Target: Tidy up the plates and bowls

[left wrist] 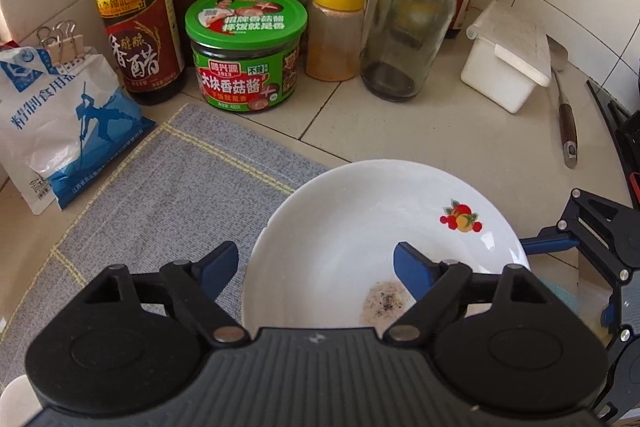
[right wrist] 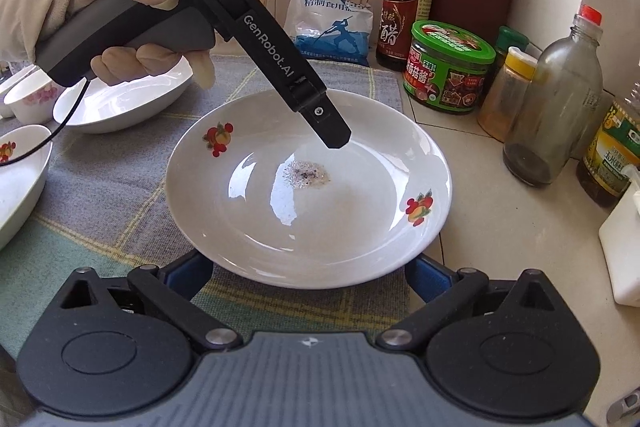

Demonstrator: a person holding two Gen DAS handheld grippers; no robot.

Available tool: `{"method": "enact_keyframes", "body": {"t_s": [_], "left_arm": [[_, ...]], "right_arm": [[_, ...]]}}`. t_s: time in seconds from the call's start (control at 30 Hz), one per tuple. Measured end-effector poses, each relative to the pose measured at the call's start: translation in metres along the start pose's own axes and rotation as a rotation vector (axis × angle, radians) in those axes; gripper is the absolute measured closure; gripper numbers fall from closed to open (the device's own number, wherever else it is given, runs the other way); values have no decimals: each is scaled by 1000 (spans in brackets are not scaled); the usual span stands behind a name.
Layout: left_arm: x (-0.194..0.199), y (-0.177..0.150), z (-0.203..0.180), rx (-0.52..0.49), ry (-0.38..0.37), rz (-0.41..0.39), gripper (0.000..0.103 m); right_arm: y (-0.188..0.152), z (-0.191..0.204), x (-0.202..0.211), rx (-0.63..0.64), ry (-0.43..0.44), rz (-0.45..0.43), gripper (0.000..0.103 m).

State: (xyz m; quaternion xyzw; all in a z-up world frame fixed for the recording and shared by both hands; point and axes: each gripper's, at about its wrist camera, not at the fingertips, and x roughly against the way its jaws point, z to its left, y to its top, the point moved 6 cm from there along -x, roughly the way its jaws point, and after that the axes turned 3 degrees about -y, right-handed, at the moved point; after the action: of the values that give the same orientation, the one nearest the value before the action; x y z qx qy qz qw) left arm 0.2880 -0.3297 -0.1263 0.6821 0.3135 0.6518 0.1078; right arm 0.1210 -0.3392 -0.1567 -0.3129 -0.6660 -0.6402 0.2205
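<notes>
Your plate, white with red fruit decals and a speckled dirty patch near its middle, sits half on the grey placemat and half on the tiled desk, at the mat's right edge. In the left wrist view the same plate lies just ahead of your left tongs. Those tongs are spread wide: the right blue finger hangs over the plate's inside, the left one is over the mat, and the near rim sits between them. No grip.

Your right tongs are also spread, blue tips showing at either side of the plate's near rim, partly hidden under it. Can't tell if they touch it. In the left wrist view the right tongs show at the plate's far right edge.

Your gloved left hand holds the left tool above the plate, its nose pointing down toward the dirty patch.

To the left on the mat: a white oval dish, a small floral bowl, and another white dish with a fruit decal, cut off by the frame.

Behind the plate: salt bag, vinegar bottle, green-lidded jar, yellow-capped spice jar, clear glass bottle, white lidded box.
</notes>
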Motion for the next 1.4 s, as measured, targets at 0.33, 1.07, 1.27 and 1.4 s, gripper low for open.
{"method": "enact_keyframes", "body": {"t_s": [0.33,1.07,1.27,1.4], "left_arm": [[81,-16,-34,31,89,-129,16],[188,-207,-154,361,393,-226,13],[207,-250,-163,406,471,-210,13],[216,-274,-156,426,481,-195,13]], "right_arm": [[-15,20,46,-114,-12,-82,0],[-60,107,113,97,194,-139,0],[-53,121,119,134,218,-150,0],[-45,131,115,128,225,-148,0]]}}
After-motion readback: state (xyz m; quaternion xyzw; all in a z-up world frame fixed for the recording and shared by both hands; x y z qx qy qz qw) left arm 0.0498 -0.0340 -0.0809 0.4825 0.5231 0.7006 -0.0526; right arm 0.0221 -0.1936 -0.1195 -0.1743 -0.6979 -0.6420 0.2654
